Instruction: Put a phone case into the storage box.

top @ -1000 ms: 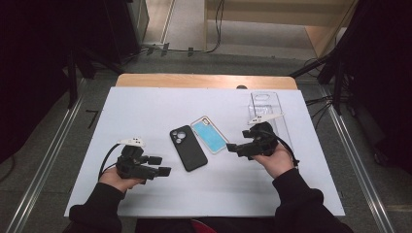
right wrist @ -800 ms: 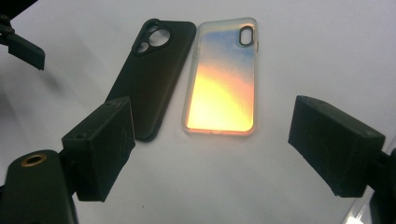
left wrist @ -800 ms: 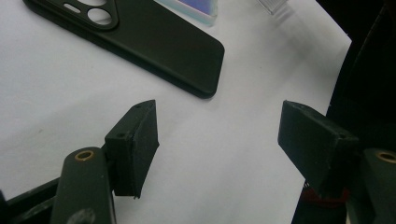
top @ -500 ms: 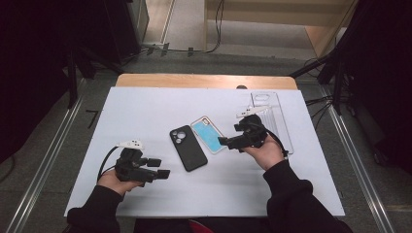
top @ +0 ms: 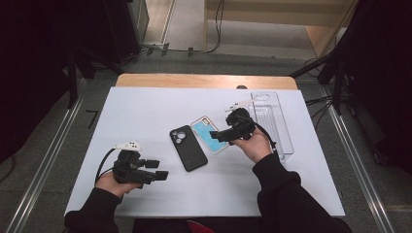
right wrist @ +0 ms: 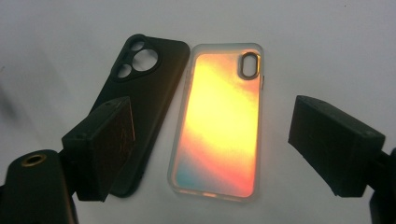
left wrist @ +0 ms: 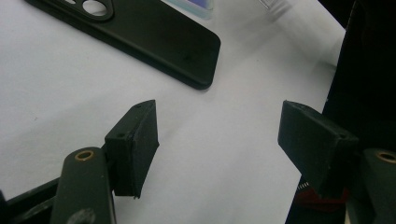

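The right gripper is covering part of the iridescent phone case in the high view, its jaws spread, gripping nothing. The right gripper view is showing that case whole, glowing orange (teal from above), beside the black phone case. The clear tray is holding nothing discernible. The left gripper is resting released on the white table.

Plenty of bare white table from 9 to 12 o'clock. Middle's crowded though: black case and iridescent case sit side by side, and a clear tray blocks 2 o'clock.
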A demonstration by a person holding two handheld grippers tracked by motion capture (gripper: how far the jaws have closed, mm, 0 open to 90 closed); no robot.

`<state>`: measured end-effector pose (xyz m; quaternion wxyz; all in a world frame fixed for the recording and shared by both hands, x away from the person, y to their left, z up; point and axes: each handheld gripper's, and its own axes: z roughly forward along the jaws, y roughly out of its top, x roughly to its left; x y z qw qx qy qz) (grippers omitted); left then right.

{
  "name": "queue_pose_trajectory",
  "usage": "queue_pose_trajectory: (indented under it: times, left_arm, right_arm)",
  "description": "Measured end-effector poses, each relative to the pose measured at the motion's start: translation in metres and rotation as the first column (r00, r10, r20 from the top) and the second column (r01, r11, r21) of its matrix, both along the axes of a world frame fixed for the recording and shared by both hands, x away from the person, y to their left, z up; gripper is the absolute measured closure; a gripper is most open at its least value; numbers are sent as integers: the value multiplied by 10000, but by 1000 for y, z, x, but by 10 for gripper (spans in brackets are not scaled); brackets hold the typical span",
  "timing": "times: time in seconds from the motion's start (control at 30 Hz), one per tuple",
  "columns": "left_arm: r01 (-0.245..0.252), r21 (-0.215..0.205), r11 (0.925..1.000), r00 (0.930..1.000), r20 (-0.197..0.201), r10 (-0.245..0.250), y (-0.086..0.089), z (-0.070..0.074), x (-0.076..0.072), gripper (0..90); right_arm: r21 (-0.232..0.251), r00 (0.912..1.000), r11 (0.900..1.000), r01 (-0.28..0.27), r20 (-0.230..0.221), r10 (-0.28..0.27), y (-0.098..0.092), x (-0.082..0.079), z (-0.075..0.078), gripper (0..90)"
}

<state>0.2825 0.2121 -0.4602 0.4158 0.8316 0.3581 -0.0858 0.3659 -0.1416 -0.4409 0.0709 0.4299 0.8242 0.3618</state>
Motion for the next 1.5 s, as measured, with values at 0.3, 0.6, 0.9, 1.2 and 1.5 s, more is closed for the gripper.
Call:
queue_pose_trajectory:
  times: [0.3,0.6,0.9,1.2,1.5]
  left_arm:
    - [10,20,10000,10000,-23,-10,0,-1,1,285]
    - [42,-2,10000,10000,-46,-42,-1,-2,3,285]
    - [7,28,10000,10000,-71,-7,-1,-3,4,285]
    - [25,10,10000,10000,-60,-25,-2,-3,4,285]
    - [0,38,10000,10000,-27,0,-2,-2,3,285]
  right_arm:
    - [-48,9999,10000,-83,-93,83,12,17,-6,128]
    - [-78,9999,10000,37,-152,-38,20,25,-8,128]
    - [-140,10000,9999,41,-75,-42,29,31,-14,119]
    - [60,9983,9999,109,-574,-105,28,35,-26,11]
    - [-115,9991,9994,333,-249,-336,28,34,-30,11]
